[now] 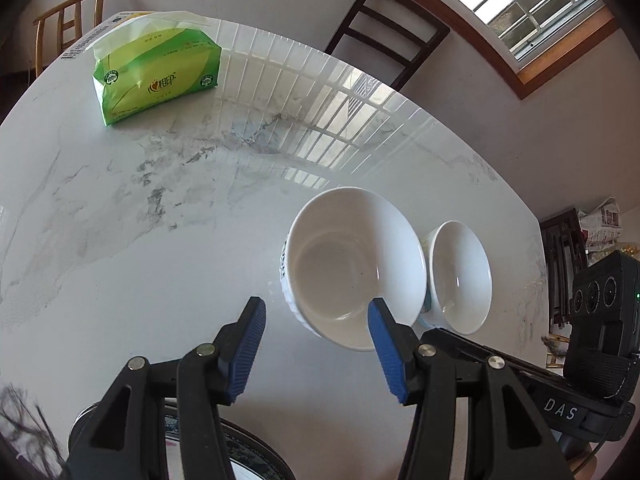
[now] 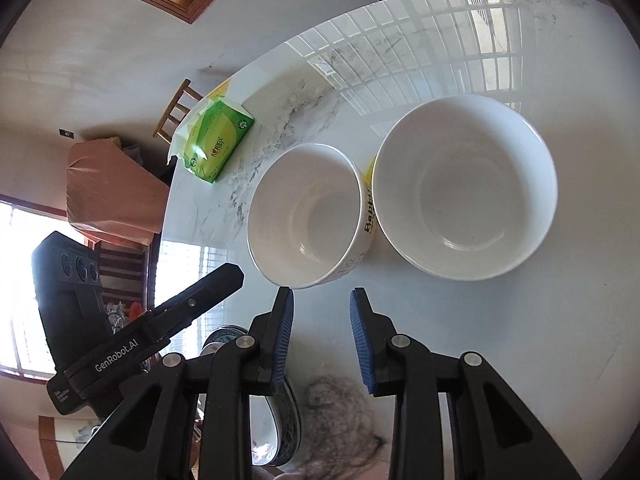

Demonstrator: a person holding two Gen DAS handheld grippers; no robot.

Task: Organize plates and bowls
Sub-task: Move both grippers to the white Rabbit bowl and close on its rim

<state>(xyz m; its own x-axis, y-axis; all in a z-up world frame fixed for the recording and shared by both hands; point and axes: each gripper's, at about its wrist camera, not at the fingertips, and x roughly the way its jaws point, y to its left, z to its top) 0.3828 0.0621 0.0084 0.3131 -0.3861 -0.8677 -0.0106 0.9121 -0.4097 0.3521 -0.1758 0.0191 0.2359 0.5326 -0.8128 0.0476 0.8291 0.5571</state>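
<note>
Two white bowls are counted on the tabletop (image 1: 120,240). In the left wrist view a large bowl (image 1: 354,266) sits just beside a small bowl (image 1: 458,276); whether the rims touch cannot be told. In the right wrist view the order is swapped by the viewpoint: a bowl with black lettering on its side (image 2: 306,214) is at left, and a plain bowl (image 2: 466,186) at right overlaps it at the rim. All bowls stand upright and are seen to be empty.

One plate with a blue patterned rim (image 2: 286,420) is seen at the near tabletop edge, under the grippers, mostly hidden. Whether more than one plate is stacked there cannot be told.

One green tissue pack (image 1: 160,74) lies at the far side of the tabletop, well apart from the bowls.

Left gripper (image 1: 316,344): jaws are held moderately open; nothing is gripped. The right-hand pad is seen in front of the large bowl's near rim; contact cannot be confirmed.

Right gripper (image 2: 322,340): jaws are parted narrowly, with only bare tabletop between them; nothing is held. The gripper is positioned just short of the lettered bowl's near rim.

Surface: glossy white marble-patterned tabletop with grey veining; window grid is reflected on it.

Room: pale walls, a wood-framed barred window (image 1: 520,8), one dark chair (image 1: 384,36) and one light wooden chair (image 1: 68,20) at the far edge.
</note>
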